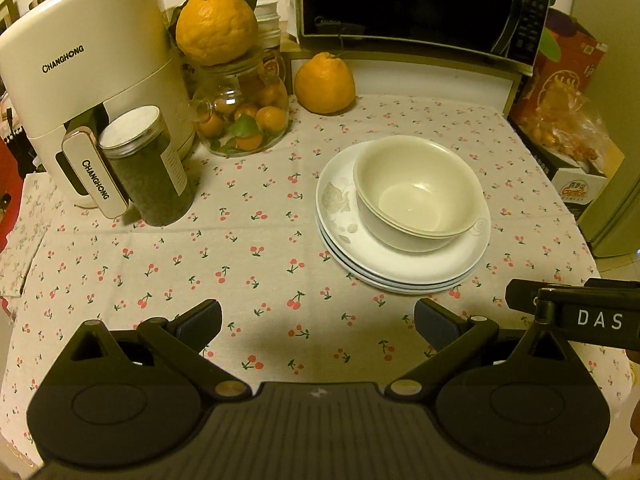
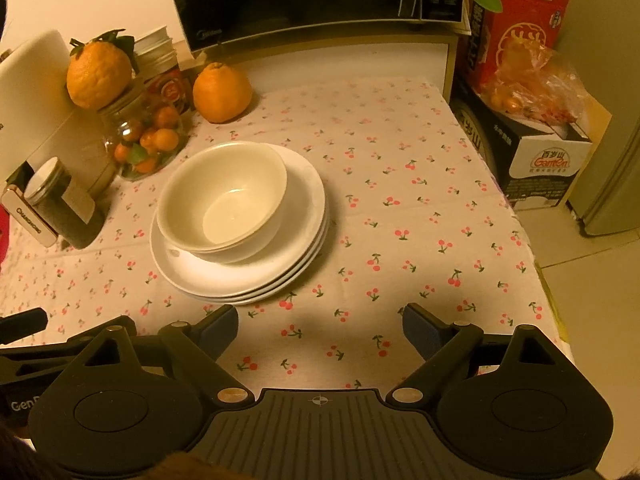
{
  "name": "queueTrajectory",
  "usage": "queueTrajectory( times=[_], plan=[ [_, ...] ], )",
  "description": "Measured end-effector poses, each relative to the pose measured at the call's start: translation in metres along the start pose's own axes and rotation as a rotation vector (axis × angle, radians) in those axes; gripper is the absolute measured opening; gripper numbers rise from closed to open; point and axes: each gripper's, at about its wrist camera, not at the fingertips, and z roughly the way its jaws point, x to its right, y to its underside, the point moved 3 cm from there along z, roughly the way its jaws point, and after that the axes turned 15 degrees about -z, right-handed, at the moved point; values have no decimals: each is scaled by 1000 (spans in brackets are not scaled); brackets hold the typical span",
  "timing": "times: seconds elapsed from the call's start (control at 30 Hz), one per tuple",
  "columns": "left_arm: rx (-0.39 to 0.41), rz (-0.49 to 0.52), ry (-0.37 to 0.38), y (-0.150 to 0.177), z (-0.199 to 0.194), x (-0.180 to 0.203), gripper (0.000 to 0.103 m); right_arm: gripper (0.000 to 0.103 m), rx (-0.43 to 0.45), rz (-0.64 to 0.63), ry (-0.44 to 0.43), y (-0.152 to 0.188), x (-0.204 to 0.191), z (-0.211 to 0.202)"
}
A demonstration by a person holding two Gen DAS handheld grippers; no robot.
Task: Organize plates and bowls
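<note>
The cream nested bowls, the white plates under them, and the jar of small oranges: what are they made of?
Cream nested bowls: matte, little shine, so possibly melamine or matte ceramic; unclear. White stacked plates: smooth, likely glazed ceramic, with a faint grey floral print and thin blue edges. Clear jar of small oranges: glass, see-through with bright glints.

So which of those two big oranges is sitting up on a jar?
The big orange with green leaves, the one nearer the white appliance. It rests on the glass jar of small fruit; the other orange sits on the tablecloth.
</note>
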Motion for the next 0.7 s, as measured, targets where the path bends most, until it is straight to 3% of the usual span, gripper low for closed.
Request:
queueTrajectory(
  times=[0.7],
  plan=[
    [6, 20, -18, 0, -1, 0, 103, 91, -3, -2, -2, 2, -1, 2]
  ],
)
